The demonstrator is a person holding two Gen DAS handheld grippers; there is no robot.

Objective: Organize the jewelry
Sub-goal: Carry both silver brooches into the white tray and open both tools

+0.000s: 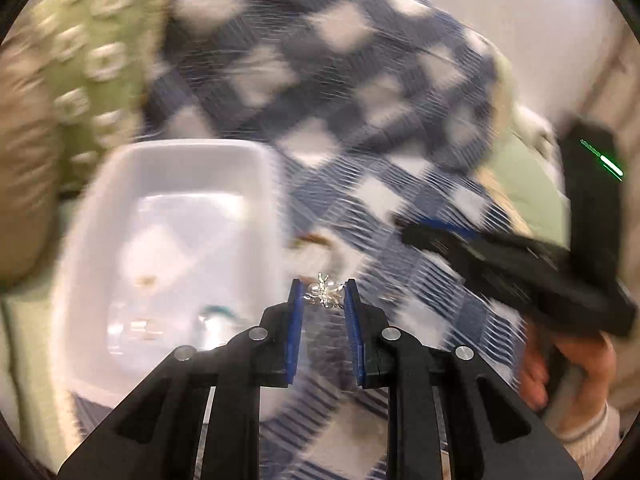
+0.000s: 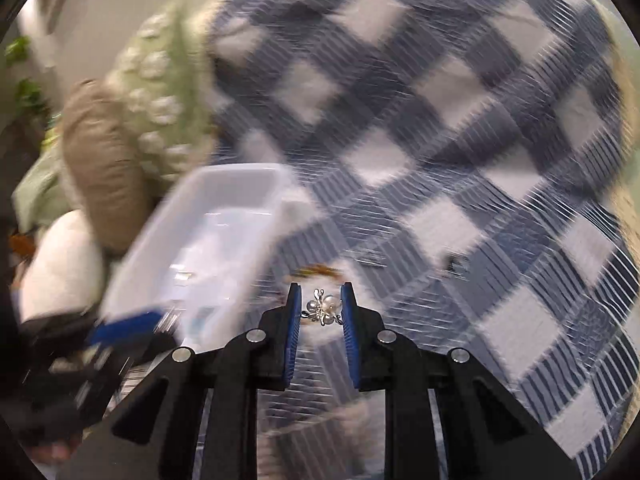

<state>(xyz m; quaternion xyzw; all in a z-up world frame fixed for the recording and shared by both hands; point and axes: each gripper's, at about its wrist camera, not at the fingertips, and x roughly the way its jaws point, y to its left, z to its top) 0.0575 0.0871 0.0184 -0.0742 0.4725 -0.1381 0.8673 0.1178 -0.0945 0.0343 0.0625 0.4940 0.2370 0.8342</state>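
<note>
L gripper point(image 1: 323, 296) is pinching a silver pearl brooch point(image 1: 325, 295) btwn blue pads, above checked quilt point(image 1: 320, 80), just right of white bin point(image 1: 176, 152). R gripper point(image 2: 320, 306) is clamping a matching brooch point(image 2: 323, 307) likewise, bin point(image 2: 240, 176) to its left. Bkgd is blurring.

Setting: the bed beneath my fingers, blurred in both wrist views.
A blue-and-white checked quilt point(image 2: 400, 152) covers most of what I see; a green pillow with white flowers point(image 2: 160, 92) and a tan cushion point(image 2: 100, 160) lie at its left, a pale wall point(image 2: 120, 8) behind, green leaves point(image 2: 20, 52) at far left.
</note>
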